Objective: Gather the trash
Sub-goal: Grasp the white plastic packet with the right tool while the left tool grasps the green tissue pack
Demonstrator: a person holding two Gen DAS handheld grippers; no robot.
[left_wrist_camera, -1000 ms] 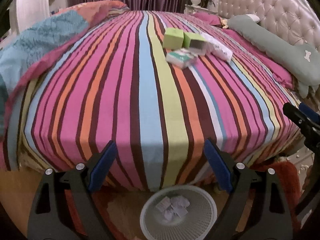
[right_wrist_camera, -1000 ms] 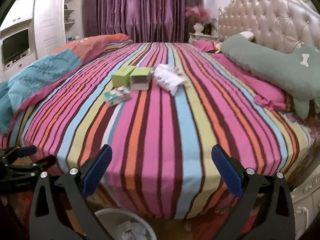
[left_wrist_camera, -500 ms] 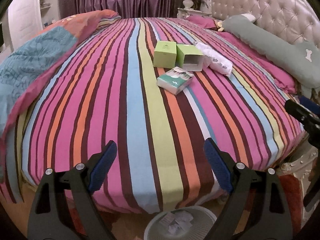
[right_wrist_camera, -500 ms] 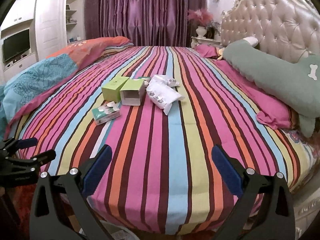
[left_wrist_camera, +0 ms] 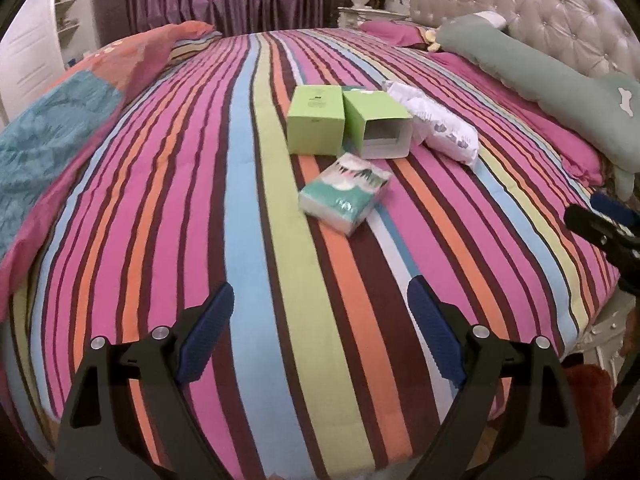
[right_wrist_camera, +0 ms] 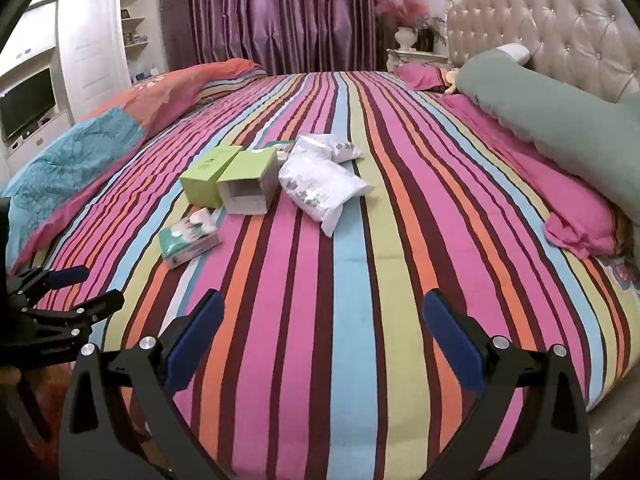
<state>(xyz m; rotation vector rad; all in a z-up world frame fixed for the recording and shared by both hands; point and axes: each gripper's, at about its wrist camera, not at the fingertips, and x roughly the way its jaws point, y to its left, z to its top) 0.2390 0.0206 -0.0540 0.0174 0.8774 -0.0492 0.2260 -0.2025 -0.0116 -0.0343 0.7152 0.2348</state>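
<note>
- Trash cluster mid-bed on striped bedspread, ahead of both grippers, well apart from the fingertips.
- Left gripper: jaws wide apart, nothing between them. Tissue pack lies straight ahead, nearest item; long axis runs diagonally, near-left to far-right.
- Behind it, closed green box and open-ended green box, touching side by side; open mouth faces the camera.
- White plastic packet just right of the open box, crumpled and soft-looking.
- Right gripper: jaws wide apart, empty. Packet lies closest to its line; judged its likelier target.
- Left gripper judged nearer the tissue pack.
</note>
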